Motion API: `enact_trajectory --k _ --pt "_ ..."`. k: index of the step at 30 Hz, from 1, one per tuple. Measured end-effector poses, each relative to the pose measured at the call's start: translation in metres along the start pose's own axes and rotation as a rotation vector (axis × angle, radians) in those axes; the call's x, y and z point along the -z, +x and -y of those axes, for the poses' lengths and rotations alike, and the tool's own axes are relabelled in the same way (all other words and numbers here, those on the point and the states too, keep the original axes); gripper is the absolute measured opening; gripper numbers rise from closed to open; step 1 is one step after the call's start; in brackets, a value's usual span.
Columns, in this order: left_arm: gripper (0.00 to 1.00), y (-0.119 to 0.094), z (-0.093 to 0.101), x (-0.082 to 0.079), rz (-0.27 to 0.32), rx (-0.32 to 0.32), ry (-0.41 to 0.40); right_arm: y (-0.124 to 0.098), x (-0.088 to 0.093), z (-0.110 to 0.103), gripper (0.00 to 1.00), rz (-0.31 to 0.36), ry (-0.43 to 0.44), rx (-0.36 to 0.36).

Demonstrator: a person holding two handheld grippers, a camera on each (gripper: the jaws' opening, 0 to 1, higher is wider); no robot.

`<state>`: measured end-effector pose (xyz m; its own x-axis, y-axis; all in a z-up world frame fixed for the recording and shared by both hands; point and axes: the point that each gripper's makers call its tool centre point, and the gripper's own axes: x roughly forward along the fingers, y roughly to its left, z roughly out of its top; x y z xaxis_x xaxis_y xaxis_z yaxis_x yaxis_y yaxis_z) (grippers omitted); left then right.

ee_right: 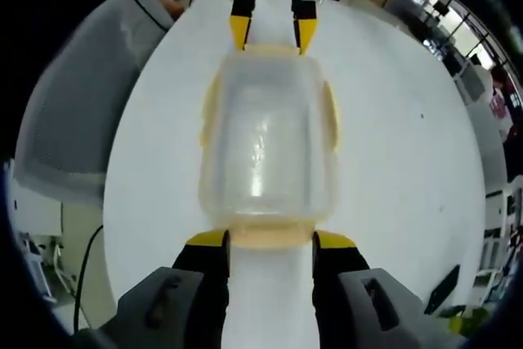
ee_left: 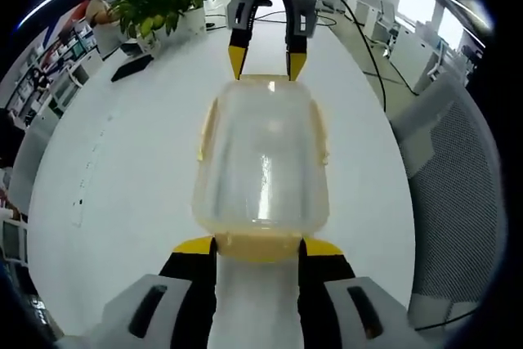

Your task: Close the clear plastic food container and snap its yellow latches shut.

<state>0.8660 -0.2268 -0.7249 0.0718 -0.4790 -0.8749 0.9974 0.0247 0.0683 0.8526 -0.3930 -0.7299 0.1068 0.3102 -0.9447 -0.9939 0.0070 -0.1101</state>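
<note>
On a white table (ee_left: 122,169), the clear container (ee_left: 263,161) is flanked at six and twelve o'clock by spread-jawed left gripper (ee_left: 260,244) and right gripper (ee_right: 270,239); end latches (ee_right: 270,237) apparently await pressing.

Container (ee_left: 261,165) on table (ee_left: 131,185) – between left gripper (ee_left: 260,248), right gripper (ee_left: 266,59).

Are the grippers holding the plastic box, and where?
Each gripper, left and right, has its open jaws at one end of the clear food container, beside that end's yellow latch. Whether they touch it cannot be told.
</note>
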Motion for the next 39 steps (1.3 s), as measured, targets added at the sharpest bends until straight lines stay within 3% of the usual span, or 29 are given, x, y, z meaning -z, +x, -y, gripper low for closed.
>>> enact_trajectory --k 9,13,16,22,27,39 --pt "0.33 0.001 -0.001 0.002 -0.005 0.011 0.008 0.006 0.002 -0.003 0.36 -0.019 -0.021 -0.007" --pt "0.34 0.0 -0.002 0.004 -0.006 0.007 0.018 0.006 0.004 -0.003 0.21 -0.023 -0.023 -0.009" --pt "0.33 0.0 0.0 0.006 -0.007 0.009 0.018 0.005 0.004 -0.004 0.29 -0.011 -0.001 -0.002" --pt "0.34 -0.003 0.001 0.011 -0.01 0.009 0.019 0.001 0.006 -0.005 0.3 -0.008 0.026 0.015" --pt "0.35 -0.008 0.0 0.014 -0.004 -0.01 -0.005 -0.007 0.005 -0.003 0.33 0.018 0.102 0.054" --pt "0.34 -0.026 -0.012 0.011 0.063 -0.113 -0.19 -0.029 -0.005 0.008 0.34 0.111 0.332 0.165"
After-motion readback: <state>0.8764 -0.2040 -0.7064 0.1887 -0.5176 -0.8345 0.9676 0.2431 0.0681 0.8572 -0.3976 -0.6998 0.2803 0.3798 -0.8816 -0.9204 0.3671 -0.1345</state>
